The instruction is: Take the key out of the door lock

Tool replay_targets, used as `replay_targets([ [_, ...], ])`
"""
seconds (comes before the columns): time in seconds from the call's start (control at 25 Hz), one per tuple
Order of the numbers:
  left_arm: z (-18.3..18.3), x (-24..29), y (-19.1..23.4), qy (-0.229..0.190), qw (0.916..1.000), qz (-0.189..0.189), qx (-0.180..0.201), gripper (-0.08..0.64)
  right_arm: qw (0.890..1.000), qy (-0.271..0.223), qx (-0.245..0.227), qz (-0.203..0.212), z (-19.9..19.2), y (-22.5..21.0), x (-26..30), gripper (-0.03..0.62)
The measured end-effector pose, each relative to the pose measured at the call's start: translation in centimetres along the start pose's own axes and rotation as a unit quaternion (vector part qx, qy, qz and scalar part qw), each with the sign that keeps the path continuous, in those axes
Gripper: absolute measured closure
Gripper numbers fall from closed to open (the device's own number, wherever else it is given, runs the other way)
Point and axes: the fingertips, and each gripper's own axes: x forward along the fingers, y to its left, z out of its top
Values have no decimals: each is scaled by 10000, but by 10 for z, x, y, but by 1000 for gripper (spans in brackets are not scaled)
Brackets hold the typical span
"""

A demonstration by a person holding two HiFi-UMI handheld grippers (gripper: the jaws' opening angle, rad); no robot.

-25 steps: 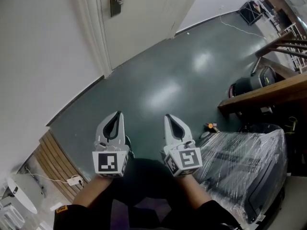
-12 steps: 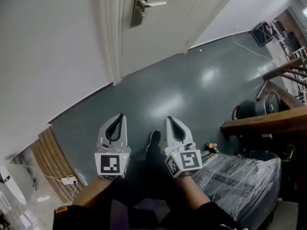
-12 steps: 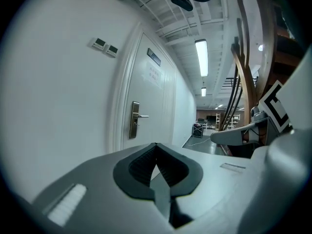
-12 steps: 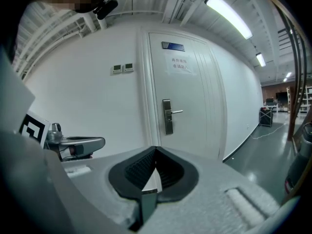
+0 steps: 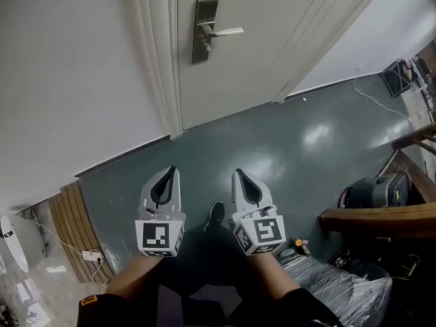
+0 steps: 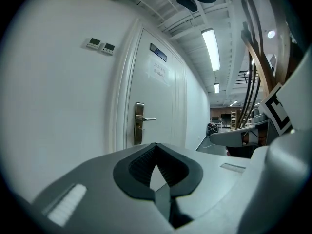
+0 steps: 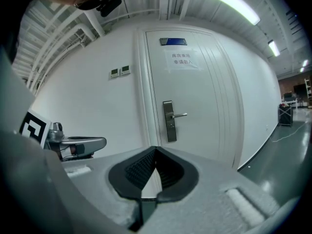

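Observation:
A white door [image 5: 259, 60] stands ahead, with a steel lock plate [image 5: 205, 29] and a lever handle [image 5: 226, 31]. The same lock plate [image 6: 139, 124] [image 7: 169, 121] is in both gripper views, still some way off. A small dark spot sits on the plate under the lever; I cannot make out a key. My left gripper [image 5: 169, 171] [image 6: 156, 144] and right gripper [image 5: 238, 174] [image 7: 156, 148] are held side by side in front of the body. Both are shut and hold nothing.
Grey floor [image 5: 272, 155] lies between me and the door. At the right are a wooden beam [image 5: 381, 216], a black machine [image 5: 371, 191] and a plastic-wrapped bundle [image 5: 340, 291]. A slatted wooden panel [image 5: 68, 230] and a power strip [image 5: 88, 255] lie at the left.
The door and lock plate have moved down and toward the middle of the head view as the person nears it. Both grippers stay shut in the same pose.

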Motion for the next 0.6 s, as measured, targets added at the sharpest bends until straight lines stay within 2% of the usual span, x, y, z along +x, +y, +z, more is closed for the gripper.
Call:
replay_targets([
  [0.32,4,47,-34,74,9985,546,18,543,9987,16,-104,505,15,-70,30,600],
  [0.6,2,66,-29,212,9956,915,66,543,9971,137,-32,751,12,-93,58,600],
])
